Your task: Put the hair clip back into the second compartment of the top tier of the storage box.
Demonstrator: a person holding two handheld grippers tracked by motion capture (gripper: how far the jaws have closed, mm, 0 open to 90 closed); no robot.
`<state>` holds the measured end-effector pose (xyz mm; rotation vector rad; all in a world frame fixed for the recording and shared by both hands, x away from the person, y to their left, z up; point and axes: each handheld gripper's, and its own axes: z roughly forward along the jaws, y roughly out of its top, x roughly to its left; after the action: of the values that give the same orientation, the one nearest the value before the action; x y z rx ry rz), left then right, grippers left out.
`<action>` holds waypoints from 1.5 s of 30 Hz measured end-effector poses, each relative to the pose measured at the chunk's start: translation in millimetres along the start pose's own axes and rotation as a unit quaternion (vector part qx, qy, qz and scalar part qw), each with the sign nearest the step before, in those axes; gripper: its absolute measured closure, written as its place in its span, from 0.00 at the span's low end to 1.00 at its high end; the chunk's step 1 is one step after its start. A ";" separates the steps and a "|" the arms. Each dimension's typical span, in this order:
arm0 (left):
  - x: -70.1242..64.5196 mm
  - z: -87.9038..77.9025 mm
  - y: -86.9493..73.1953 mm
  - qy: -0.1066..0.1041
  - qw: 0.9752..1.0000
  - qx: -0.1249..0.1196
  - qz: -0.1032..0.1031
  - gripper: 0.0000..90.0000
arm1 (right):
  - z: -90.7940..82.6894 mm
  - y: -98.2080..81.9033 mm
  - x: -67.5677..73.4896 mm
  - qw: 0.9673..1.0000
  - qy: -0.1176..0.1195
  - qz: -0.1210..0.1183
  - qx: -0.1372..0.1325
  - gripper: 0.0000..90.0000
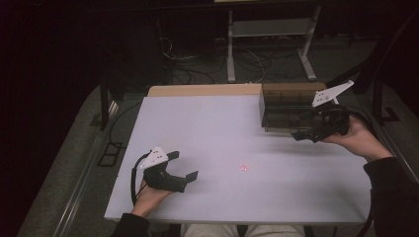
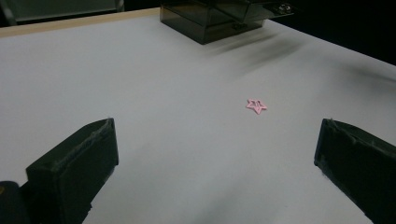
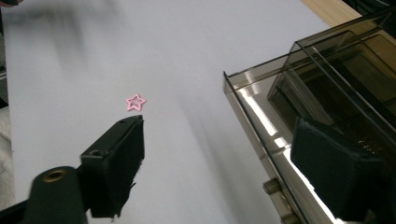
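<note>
Both tools are matte black, two blocky jaws each with rough-edged pads; the left tool (image 1: 184,165) carries a grey three-cornered plate on top and a black cable looping off its rear. The right tool (image 1: 307,133) has the same plate, paler, plus a round brass-coloured insert at one jaw's base. Dark long sleeves on both arms, light trousers.

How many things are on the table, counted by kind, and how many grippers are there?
Pink star: 1
Dark clear box: 1
Grippers, left and right: 2
Total: 4
</note>
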<state>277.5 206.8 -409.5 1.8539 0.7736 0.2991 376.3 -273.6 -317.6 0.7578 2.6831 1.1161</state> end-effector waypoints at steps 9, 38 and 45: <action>-0.4 -0.6 0.0 0.000 1.000 -0.001 0.000 0.00 | 9.5 5.0 13.3 1.000 0.006 -0.003 -0.006 0.16; -1.0 -1.1 -0.1 0.000 1.000 -0.002 0.001 0.00 | 55.5 3.7 47.0 0.999 0.040 0.007 -0.020 0.08; -1.2 -1.0 0.0 -0.001 1.000 -0.002 0.002 0.00 | 63.0 3.4 53.4 0.999 0.042 0.004 -0.020 0.08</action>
<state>276.0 206.8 -408.9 1.8510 0.7688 0.3015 351.0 -205.3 -357.0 0.7317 2.7184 1.2265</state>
